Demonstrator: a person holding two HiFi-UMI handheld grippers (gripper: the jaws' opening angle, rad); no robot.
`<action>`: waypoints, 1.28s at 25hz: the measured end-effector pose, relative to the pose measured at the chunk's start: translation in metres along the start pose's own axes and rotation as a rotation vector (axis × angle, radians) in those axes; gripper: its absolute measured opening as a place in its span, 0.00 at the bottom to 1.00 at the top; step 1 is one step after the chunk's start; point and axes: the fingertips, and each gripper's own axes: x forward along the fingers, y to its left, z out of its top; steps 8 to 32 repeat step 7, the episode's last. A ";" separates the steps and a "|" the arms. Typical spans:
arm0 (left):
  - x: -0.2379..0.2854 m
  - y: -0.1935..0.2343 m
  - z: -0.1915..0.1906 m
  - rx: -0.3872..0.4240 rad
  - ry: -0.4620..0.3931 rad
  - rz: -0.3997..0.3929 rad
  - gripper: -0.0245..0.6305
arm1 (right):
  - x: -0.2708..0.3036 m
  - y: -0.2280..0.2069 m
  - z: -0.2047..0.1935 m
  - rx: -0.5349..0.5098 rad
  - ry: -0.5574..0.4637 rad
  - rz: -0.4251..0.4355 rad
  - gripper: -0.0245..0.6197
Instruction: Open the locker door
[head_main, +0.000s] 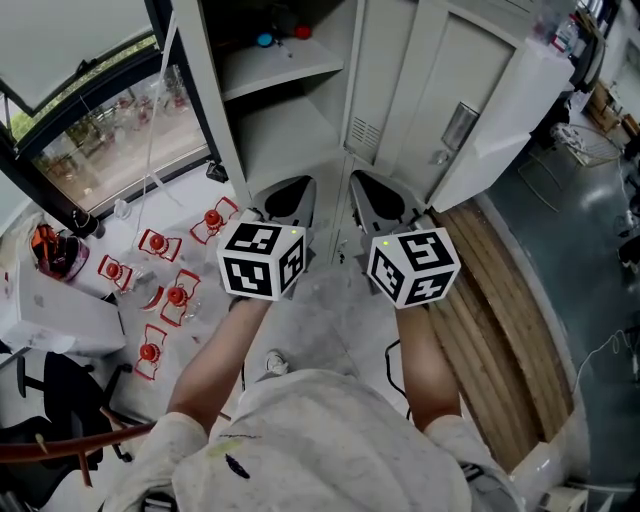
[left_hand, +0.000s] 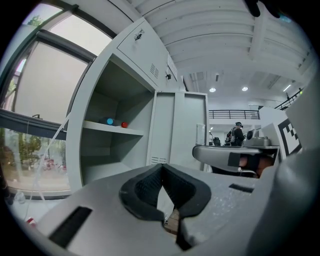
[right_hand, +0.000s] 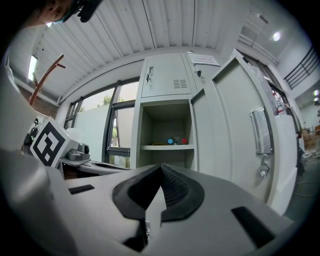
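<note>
With the locker door (right_hand: 235, 140) apparently already swung open at the right of its bared shelf (right_hand: 165, 147), the left gripper (head_main: 290, 195) and right gripper (head_main: 378, 198) hang near it, fingers together on nothing, and the next move looks like drawing the 2 clear.

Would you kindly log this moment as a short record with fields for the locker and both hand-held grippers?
locker door: open, swung out to the right of its compartment
shelf: in the open compartment, with a blue thing and a red thing on it
left hand-held gripper: jaws together, nothing between them
right hand-held gripper: jaws together, empty, not touching the door
</note>
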 end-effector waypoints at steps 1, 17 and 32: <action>0.000 -0.001 0.000 0.000 0.000 0.000 0.05 | 0.000 0.000 0.000 -0.001 0.000 0.001 0.04; 0.001 -0.003 0.000 0.002 -0.001 -0.001 0.05 | -0.001 0.000 -0.001 -0.001 0.002 0.007 0.04; 0.001 -0.003 0.000 0.002 -0.001 -0.001 0.05 | -0.001 0.000 -0.001 -0.001 0.002 0.007 0.04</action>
